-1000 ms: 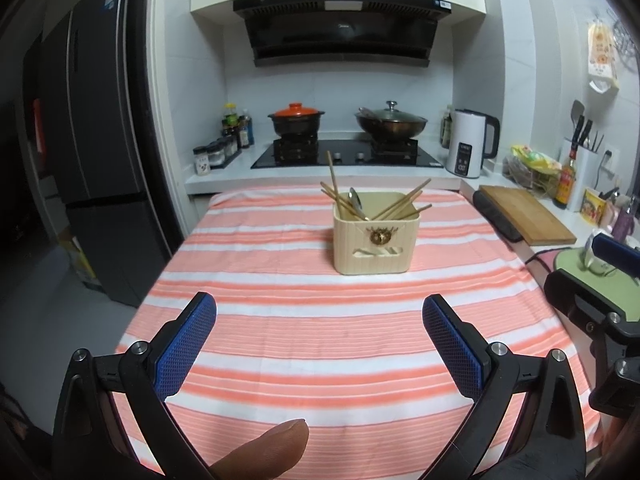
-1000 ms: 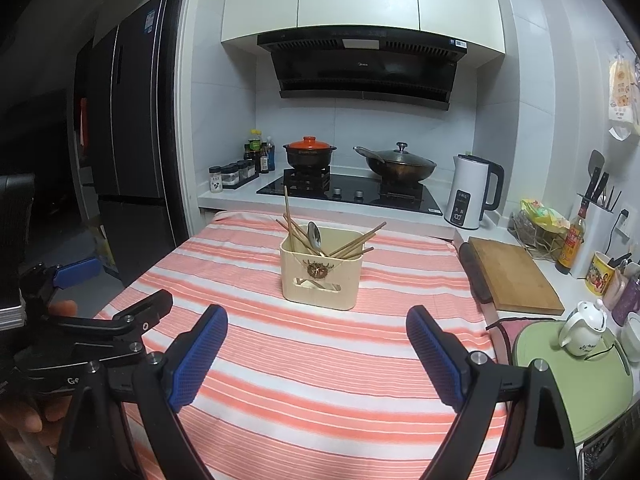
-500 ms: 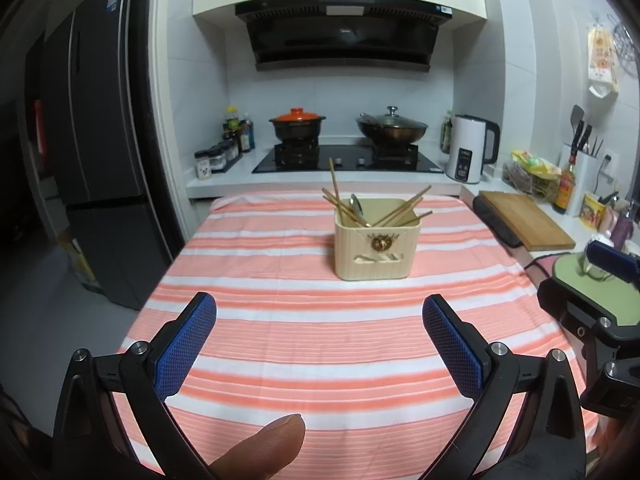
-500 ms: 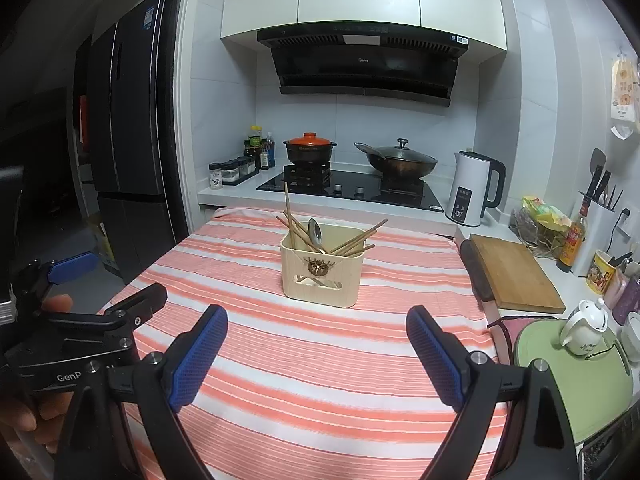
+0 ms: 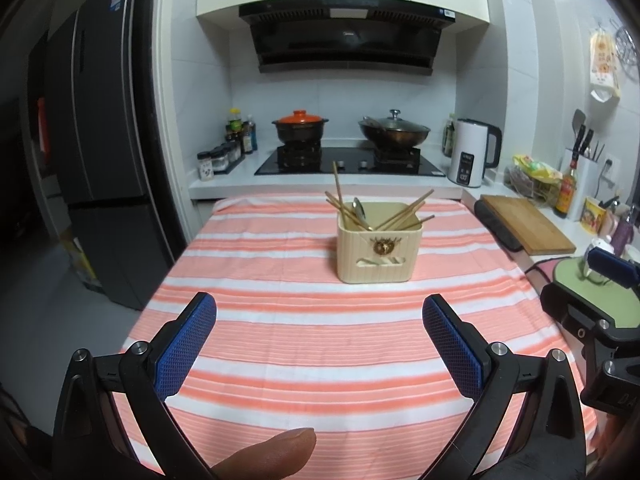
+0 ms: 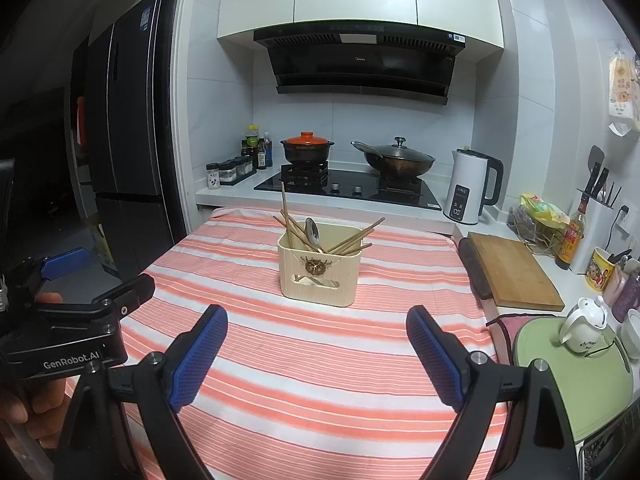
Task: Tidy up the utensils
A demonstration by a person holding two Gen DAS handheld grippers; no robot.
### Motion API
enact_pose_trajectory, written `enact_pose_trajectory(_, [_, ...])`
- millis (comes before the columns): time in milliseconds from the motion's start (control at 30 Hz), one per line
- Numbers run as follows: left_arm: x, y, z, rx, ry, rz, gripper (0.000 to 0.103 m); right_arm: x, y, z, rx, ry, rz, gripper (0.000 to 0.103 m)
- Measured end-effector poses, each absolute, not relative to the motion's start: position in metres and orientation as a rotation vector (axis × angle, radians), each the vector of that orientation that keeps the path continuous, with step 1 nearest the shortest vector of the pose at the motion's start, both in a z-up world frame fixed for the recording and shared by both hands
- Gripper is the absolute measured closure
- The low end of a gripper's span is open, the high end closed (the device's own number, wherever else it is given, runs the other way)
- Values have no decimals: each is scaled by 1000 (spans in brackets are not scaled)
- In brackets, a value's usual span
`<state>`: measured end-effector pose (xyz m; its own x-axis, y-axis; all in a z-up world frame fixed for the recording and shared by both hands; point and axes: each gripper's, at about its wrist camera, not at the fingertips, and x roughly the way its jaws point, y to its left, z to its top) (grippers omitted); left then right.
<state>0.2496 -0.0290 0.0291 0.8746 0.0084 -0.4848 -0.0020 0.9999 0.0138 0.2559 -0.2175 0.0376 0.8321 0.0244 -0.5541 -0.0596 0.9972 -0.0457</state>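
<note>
A cream utensil holder (image 5: 379,251) (image 6: 318,270) stands on the orange-and-white striped tablecloth (image 5: 320,340) (image 6: 316,360), toward its far middle. Several wooden chopsticks (image 5: 404,213) (image 6: 354,238) and a metal spoon (image 5: 359,210) (image 6: 312,232) lean inside it. My left gripper (image 5: 319,312) is open above the near cloth, well short of the holder, with nothing between its blue pads. My right gripper (image 6: 317,322) is open too, also short of the holder and empty. A fingertip (image 5: 272,458) shows at the bottom of the left wrist view.
Behind the table is a stove counter with an orange-lidded pot (image 5: 300,128), a wok (image 5: 394,130) and a white kettle (image 5: 472,158). To the right lie a wooden cutting board (image 6: 514,274), a green mat (image 6: 576,376) with a teapot (image 6: 584,324), bottles and jars. A dark fridge (image 5: 104,160) stands at left.
</note>
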Motion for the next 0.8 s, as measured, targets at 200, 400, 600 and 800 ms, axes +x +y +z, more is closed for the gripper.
enact_pose_trajectory(200, [250,-29,30,12,502,5,0,256,-218,38,-61,582,35,10])
enact_pose_trajectory(400, [249,-29,30,11,500,3,0,256,-220,38,-63,583,34,10])
enact_pose_trajectory(600, [250,-29,30,9,502,1,0,255,-220,37,-63,583,33,10])
enact_pose_trajectory(800, [249,-25,30,-36,491,-47,0,254,-220,37,-65,586,31,10])
